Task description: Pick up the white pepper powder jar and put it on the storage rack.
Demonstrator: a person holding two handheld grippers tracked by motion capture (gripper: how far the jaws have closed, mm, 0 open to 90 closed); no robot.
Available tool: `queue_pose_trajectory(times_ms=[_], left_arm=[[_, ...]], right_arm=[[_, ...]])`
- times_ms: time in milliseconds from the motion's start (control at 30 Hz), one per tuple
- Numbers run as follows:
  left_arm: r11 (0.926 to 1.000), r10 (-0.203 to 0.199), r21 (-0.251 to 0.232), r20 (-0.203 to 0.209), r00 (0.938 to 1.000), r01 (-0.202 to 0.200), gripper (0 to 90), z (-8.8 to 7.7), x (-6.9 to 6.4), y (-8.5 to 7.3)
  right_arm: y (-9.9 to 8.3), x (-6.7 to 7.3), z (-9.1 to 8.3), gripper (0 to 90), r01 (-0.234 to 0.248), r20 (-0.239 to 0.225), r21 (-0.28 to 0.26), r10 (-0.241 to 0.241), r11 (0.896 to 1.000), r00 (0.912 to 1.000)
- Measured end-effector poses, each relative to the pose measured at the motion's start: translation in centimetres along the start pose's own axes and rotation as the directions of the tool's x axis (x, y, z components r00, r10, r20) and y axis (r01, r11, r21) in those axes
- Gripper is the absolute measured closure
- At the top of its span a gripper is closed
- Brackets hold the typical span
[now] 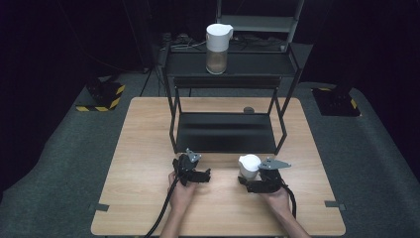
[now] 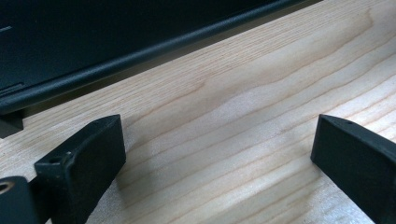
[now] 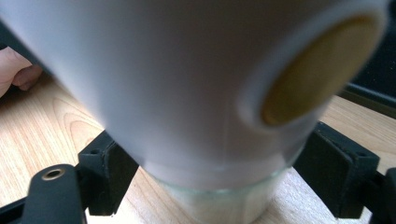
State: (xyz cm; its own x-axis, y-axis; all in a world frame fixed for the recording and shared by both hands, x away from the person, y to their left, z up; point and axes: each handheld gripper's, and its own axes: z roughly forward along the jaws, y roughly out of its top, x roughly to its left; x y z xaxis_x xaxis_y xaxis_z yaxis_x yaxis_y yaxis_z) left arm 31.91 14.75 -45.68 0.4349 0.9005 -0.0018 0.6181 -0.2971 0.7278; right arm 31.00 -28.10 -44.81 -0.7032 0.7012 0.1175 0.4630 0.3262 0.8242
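A white-lidded glass jar (image 1: 249, 165) stands on the wooden table (image 1: 148, 148) in front of the black rack. My right gripper (image 1: 247, 177) is around it from the near side. In the right gripper view the jar (image 3: 187, 93) looms close and blurred, with a round yellowish opening in its lid, and the right gripper (image 3: 219, 172) has both pads against the jar's sides where lid meets glass. My left gripper (image 1: 198, 171) rests on the table to the jar's left. Its jaws (image 2: 215, 149) are wide apart over bare wood with nothing between them.
A black two-level rack (image 1: 225, 131) stands mid-table, its lower shelf edge (image 2: 140, 51) just beyond the left gripper. A taller white-lidded jug (image 1: 218, 47) sits on its top shelf. A small dark round object (image 1: 248, 109) lies behind the rack. A hand (image 3: 14, 70) shows at left.
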Motion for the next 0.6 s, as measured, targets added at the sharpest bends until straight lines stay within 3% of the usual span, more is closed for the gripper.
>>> queue_pose_trajectory(times_ms=[600], left_arm=[[1.0000,0.000,0.000,0.000,1.0000,0.000,3.1,0.00,0.00,0.00]], right_arm=[[-0.07,0.84,0.19,27.5,0.052,0.032,-0.020,-0.051,0.998,0.9982]])
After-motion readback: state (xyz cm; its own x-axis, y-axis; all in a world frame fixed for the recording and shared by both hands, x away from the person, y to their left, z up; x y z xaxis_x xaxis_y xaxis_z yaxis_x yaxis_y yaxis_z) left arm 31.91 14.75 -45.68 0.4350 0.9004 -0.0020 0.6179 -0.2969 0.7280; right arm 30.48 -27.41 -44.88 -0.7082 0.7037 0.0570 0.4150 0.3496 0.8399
